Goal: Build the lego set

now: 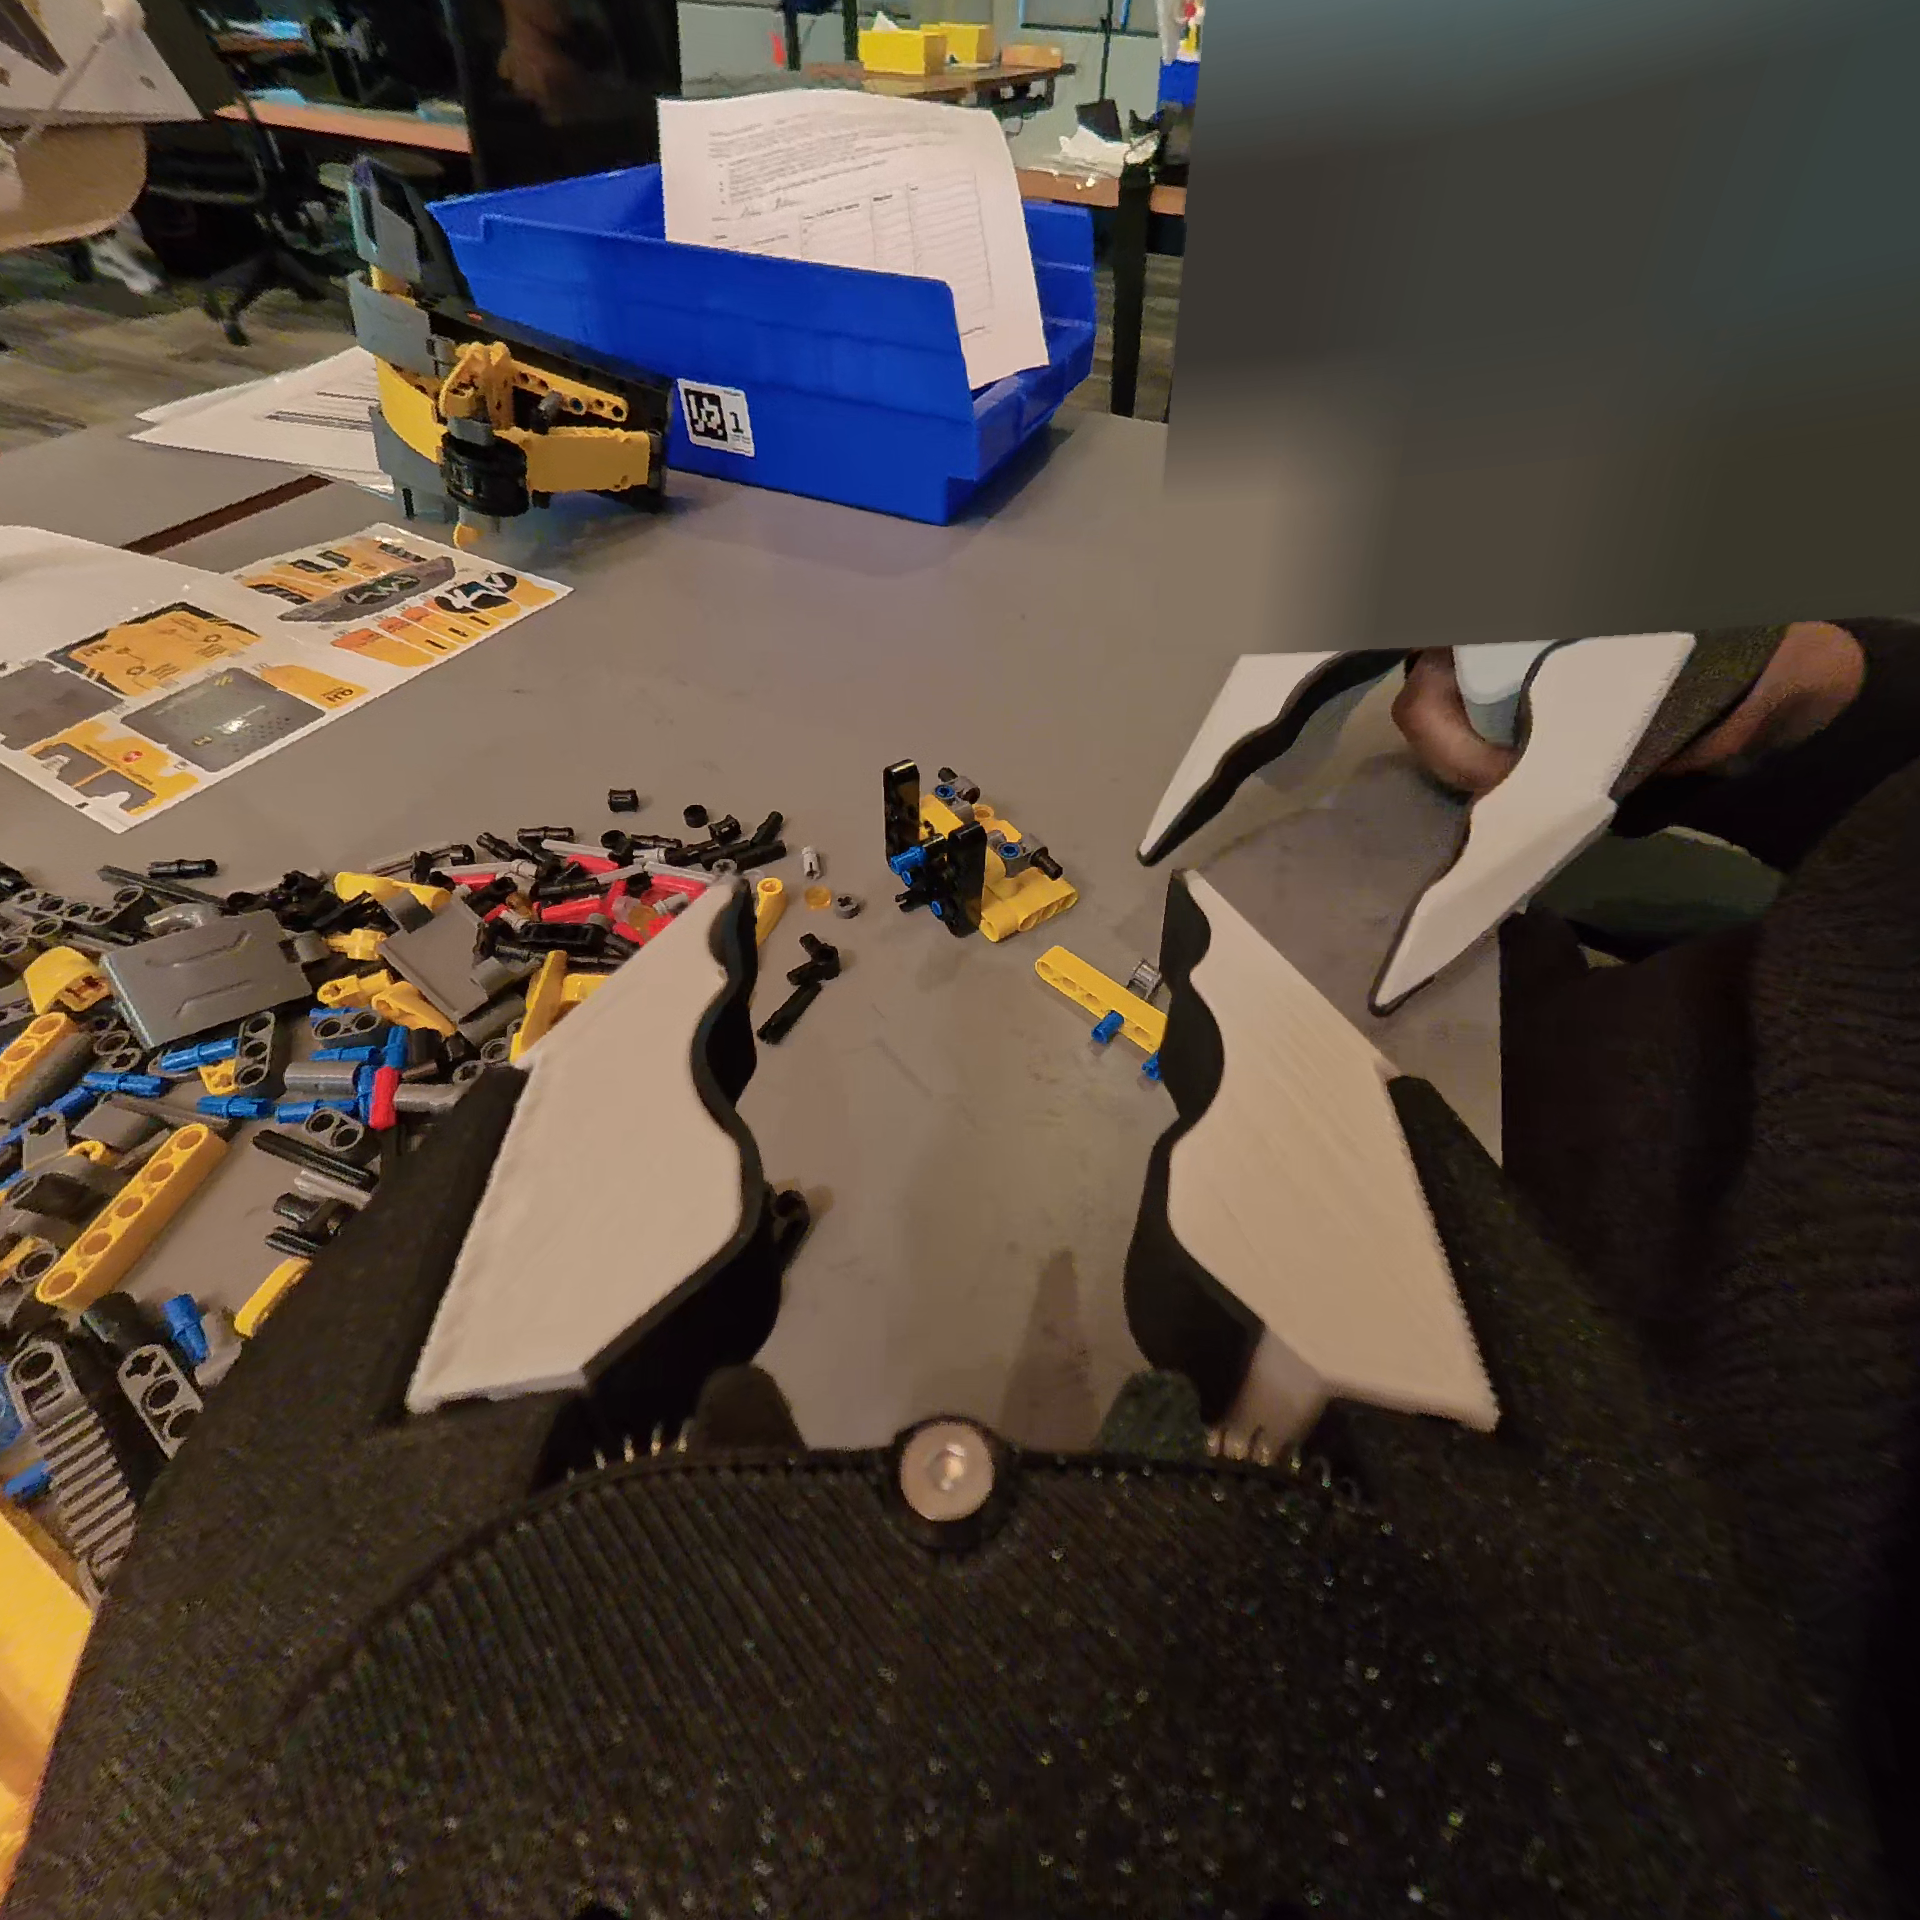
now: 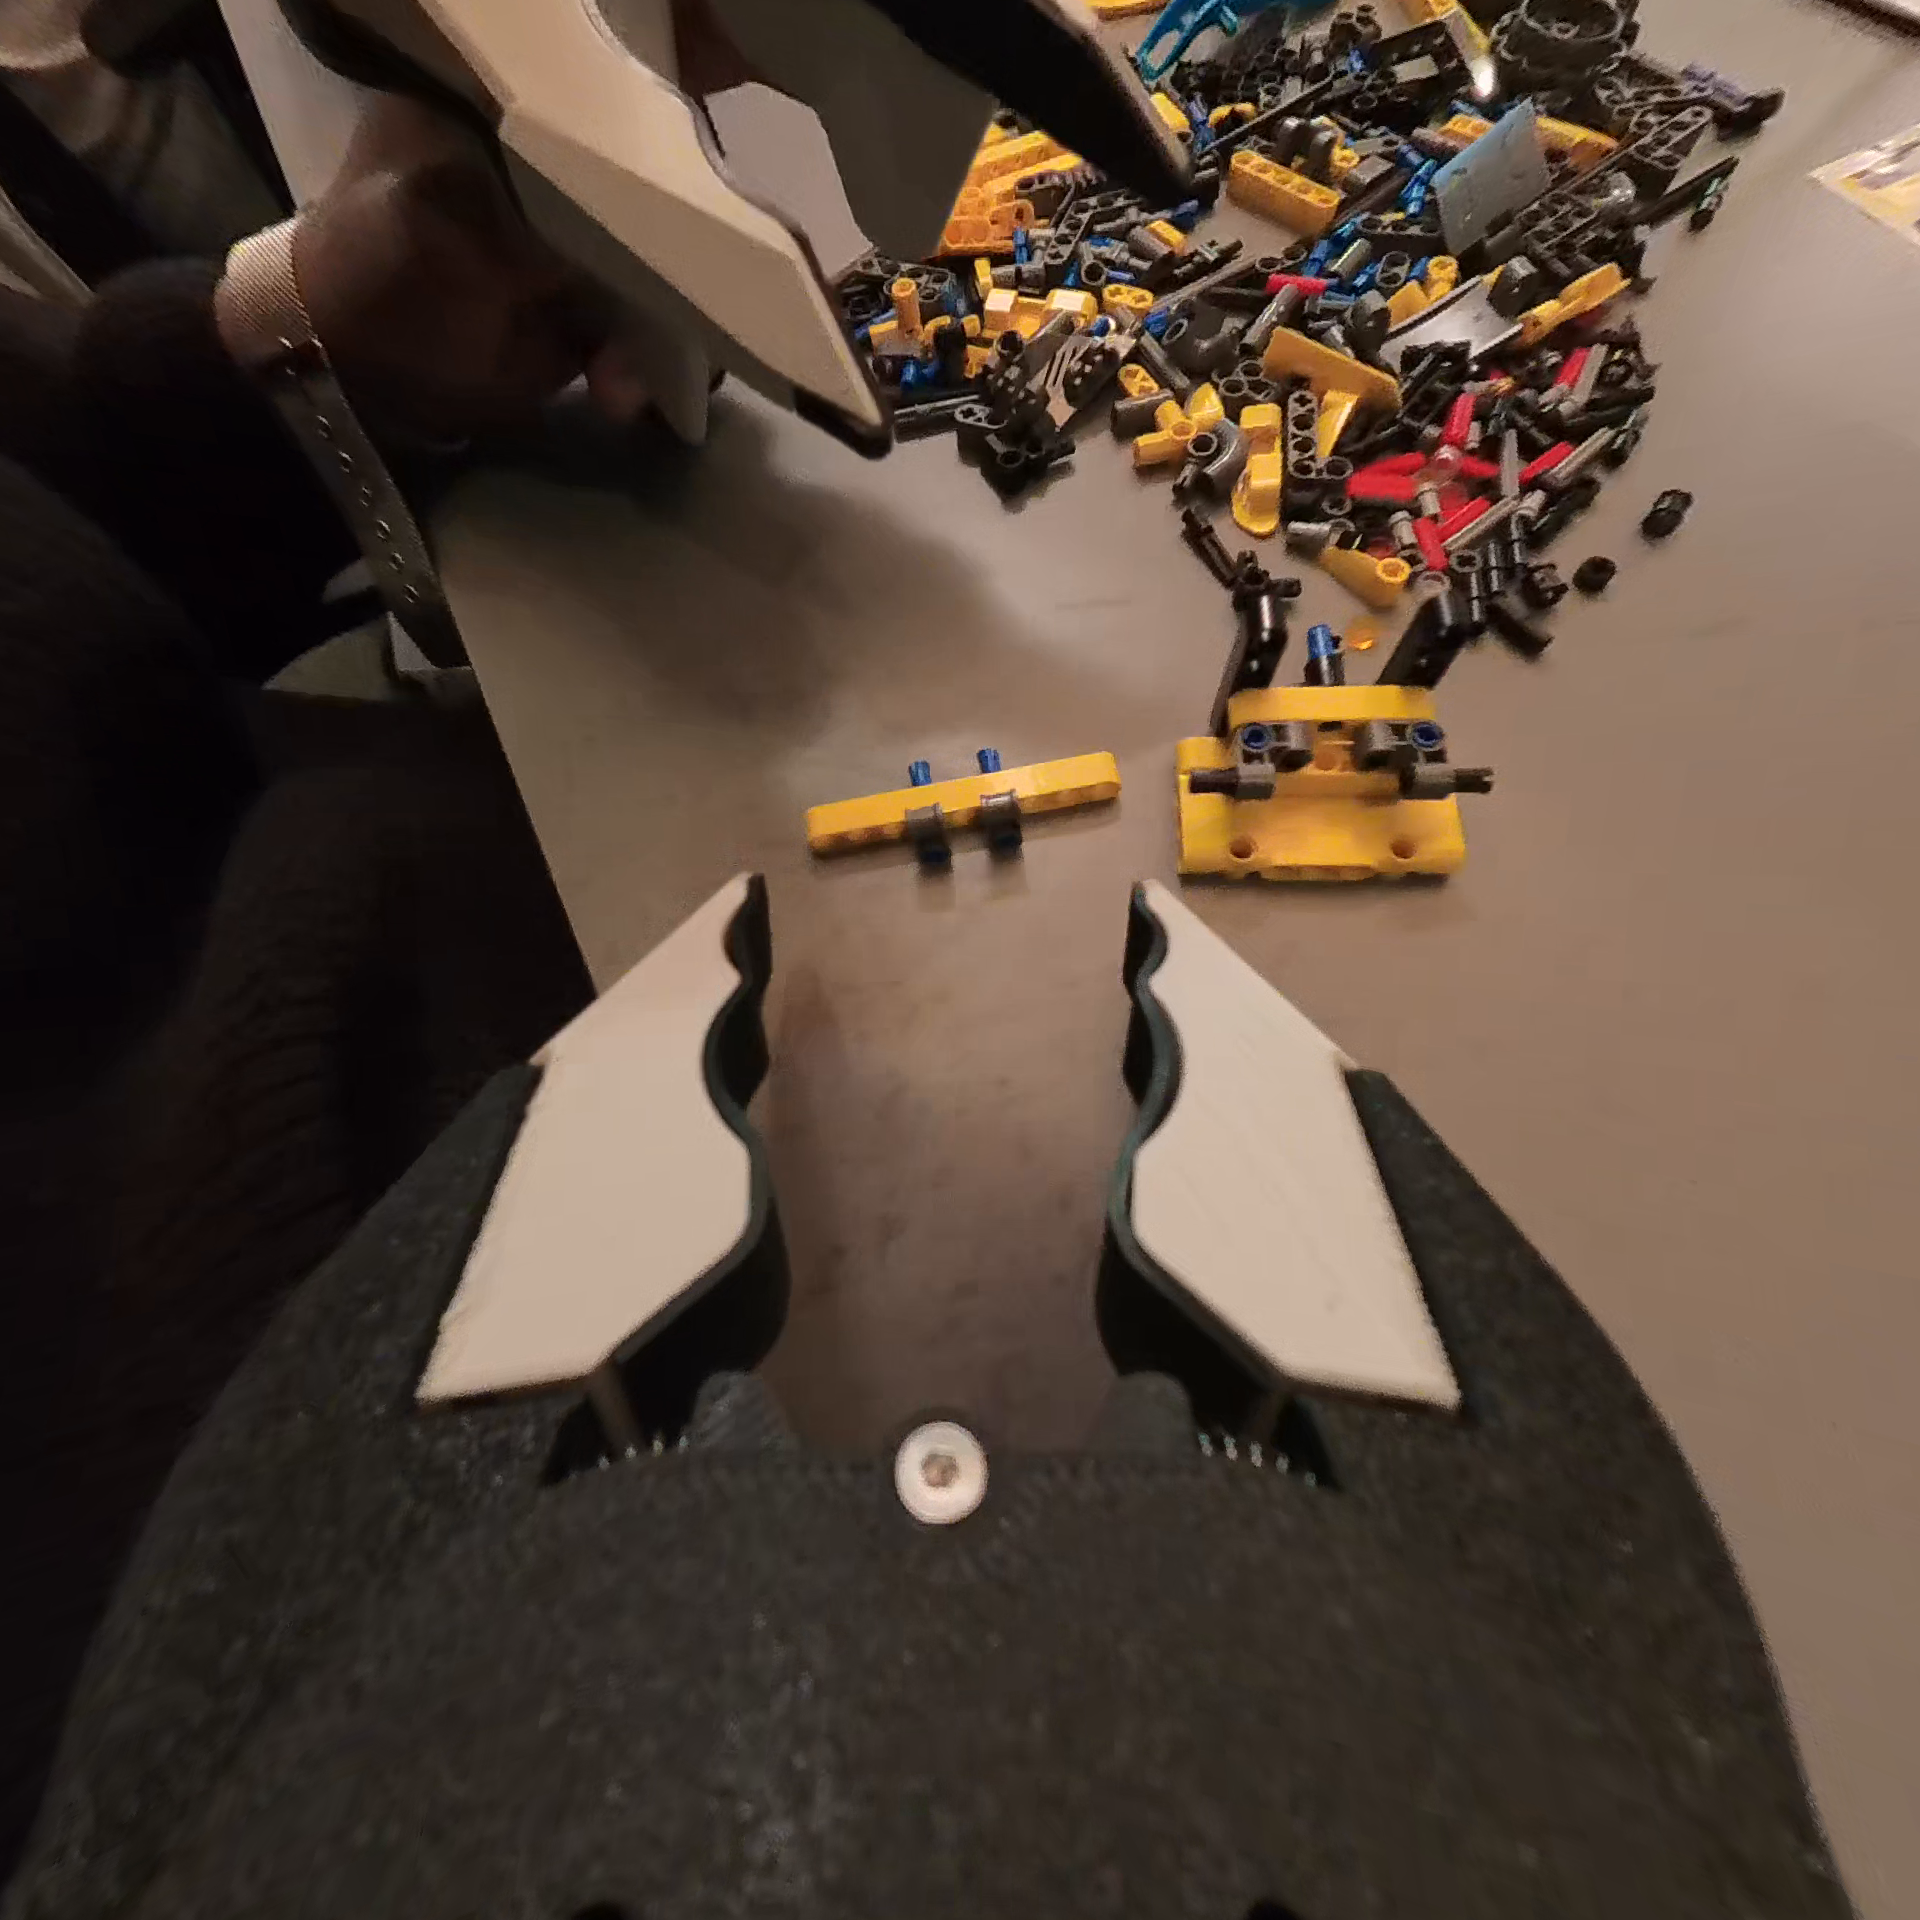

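My left gripper [image 1: 958, 883] is open and empty, low over the grey table [image 1: 935, 644]. A short yellow beam with blue pins [image 1: 1091, 982] lies by its right fingertip. A small yellow and black subassembly [image 1: 977, 862] stands just ahead. My right gripper [image 2: 945, 888] is open and empty. The yellow beam [image 2: 1060, 779] lies just beyond its tips and the subassembly [image 2: 1320, 821] is ahead to the right. The right gripper also shows in the left wrist view [image 1: 1262, 932], and the left gripper shows in the right wrist view [image 2: 1023, 307], over the pile's near edge.
A large pile of loose yellow, black, grey, blue and red parts [image 1: 312, 987] [image 2: 1351, 312] covers the table's left. A sticker sheet [image 1: 260, 665], a partly built yellow model [image 1: 499, 416] and a blue bin [image 1: 779, 343] holding a paper sit behind. The table edge [image 2: 520, 779] is close by. The right tips stand about 4 cm off the subassembly [image 2: 1320, 821].
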